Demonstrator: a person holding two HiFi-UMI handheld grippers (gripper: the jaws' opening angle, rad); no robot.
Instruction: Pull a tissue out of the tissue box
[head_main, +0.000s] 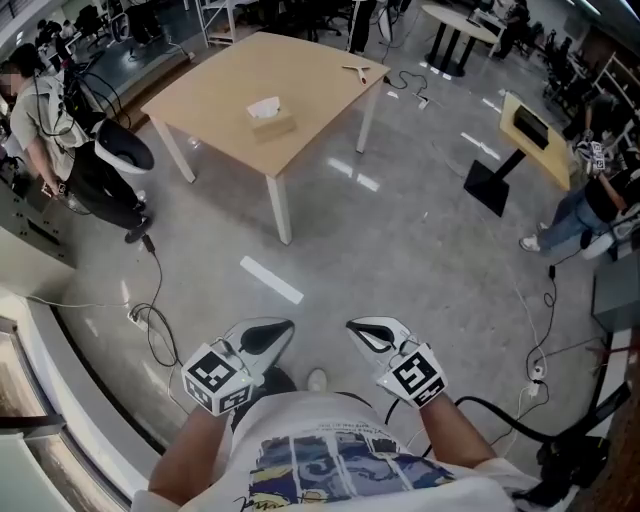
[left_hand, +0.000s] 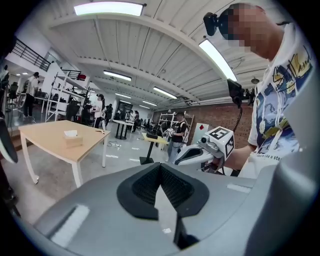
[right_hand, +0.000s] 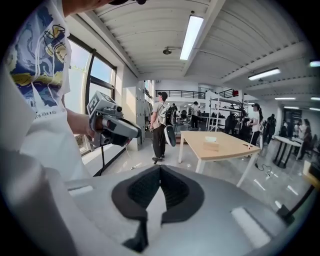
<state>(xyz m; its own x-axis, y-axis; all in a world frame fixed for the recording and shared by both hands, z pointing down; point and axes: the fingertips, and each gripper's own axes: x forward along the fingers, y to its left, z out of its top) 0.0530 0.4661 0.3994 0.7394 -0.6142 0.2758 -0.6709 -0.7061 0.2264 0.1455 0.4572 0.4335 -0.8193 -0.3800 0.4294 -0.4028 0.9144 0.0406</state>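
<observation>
A wooden tissue box (head_main: 270, 117) with a white tissue sticking out of its top sits on a light wooden table (head_main: 300, 75), far ahead across the grey floor. Both grippers are held close to my body, well short of the table. My left gripper (head_main: 270, 336) is shut and holds nothing. So is my right gripper (head_main: 373, 334). In the left gripper view the box (left_hand: 73, 138) is small at the left, beyond the shut left gripper (left_hand: 160, 166). The right gripper view shows the box (right_hand: 211, 144) on the table (right_hand: 235, 148), past the shut right gripper (right_hand: 160, 168).
A person (head_main: 55, 125) stands at the left by a white and black seat (head_main: 122, 150). A black stand with a wooden top (head_main: 525, 132) is at the right. Cables (head_main: 152, 325) trail on the floor near my feet. A small tool (head_main: 357, 70) lies at the table's far corner.
</observation>
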